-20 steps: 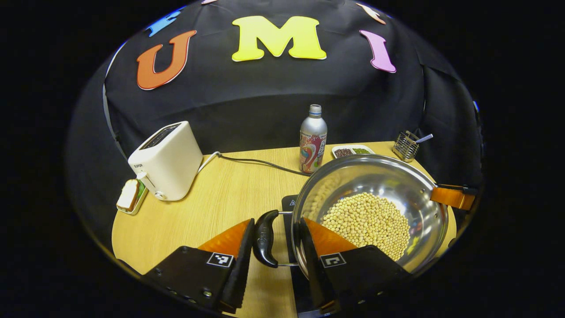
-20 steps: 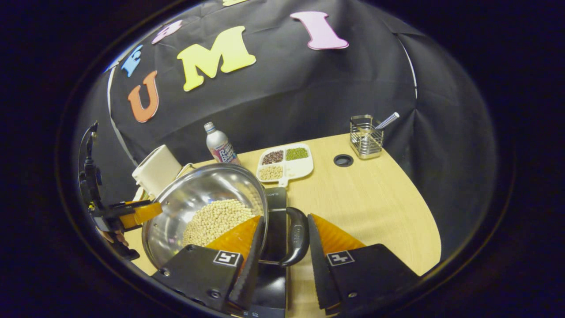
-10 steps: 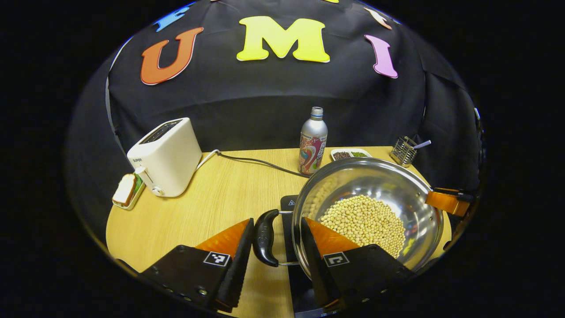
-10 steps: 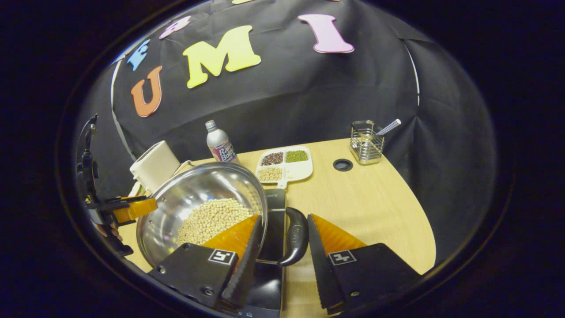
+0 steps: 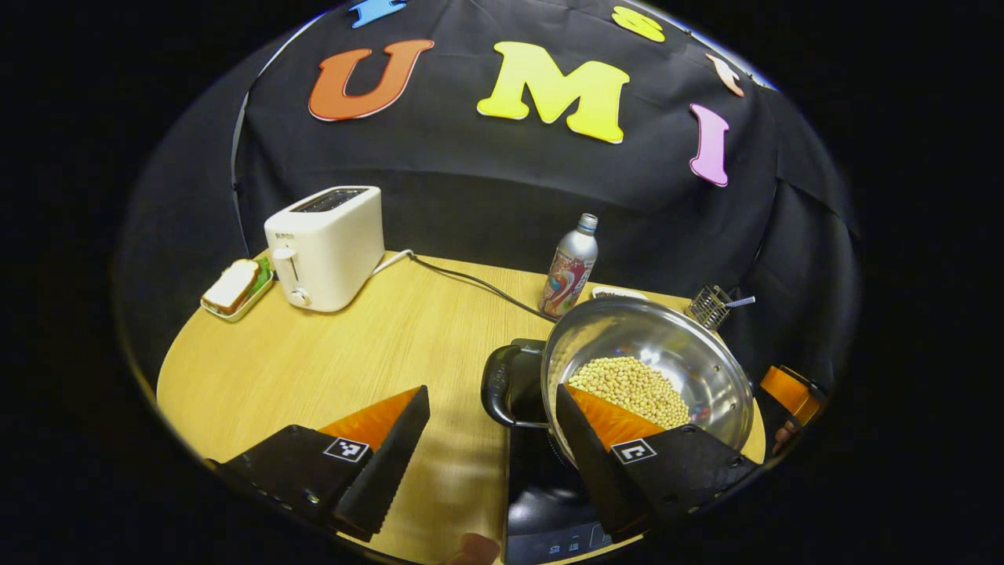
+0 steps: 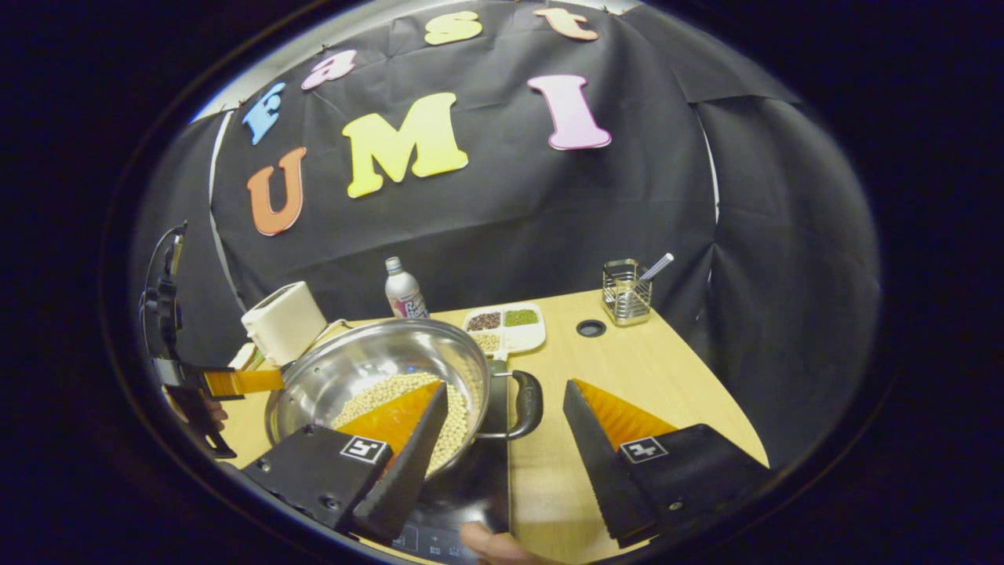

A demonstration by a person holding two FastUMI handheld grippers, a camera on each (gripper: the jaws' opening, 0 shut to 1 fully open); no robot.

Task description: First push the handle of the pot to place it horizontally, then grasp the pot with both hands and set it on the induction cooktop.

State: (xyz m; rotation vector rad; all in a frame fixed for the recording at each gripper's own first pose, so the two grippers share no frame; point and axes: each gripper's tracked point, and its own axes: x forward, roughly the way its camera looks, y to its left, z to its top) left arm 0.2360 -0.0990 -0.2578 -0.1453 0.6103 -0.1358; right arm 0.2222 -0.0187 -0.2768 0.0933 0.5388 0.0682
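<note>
Steel pot (image 5: 651,369): seated on induction cooktop (image 5: 541,502).
Left gripper (image 5: 490,447): jaws spread; handle (image 5: 500,384) ahead, released.
Right gripper (image 6: 502,455): likewise spread.

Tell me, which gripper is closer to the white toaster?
Left. The left gripper is on the side of the steel pot of beans facing the white toaster; the right gripper sits across the pot from it.

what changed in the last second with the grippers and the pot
Both grippers let go: the left gripper and right gripper opened wide and drew back from the pot's black loop handles, which they straddled closely a second ago. The pot of soybeans now sits on the induction cooktop. The toaster and bottle stayed put.
</note>
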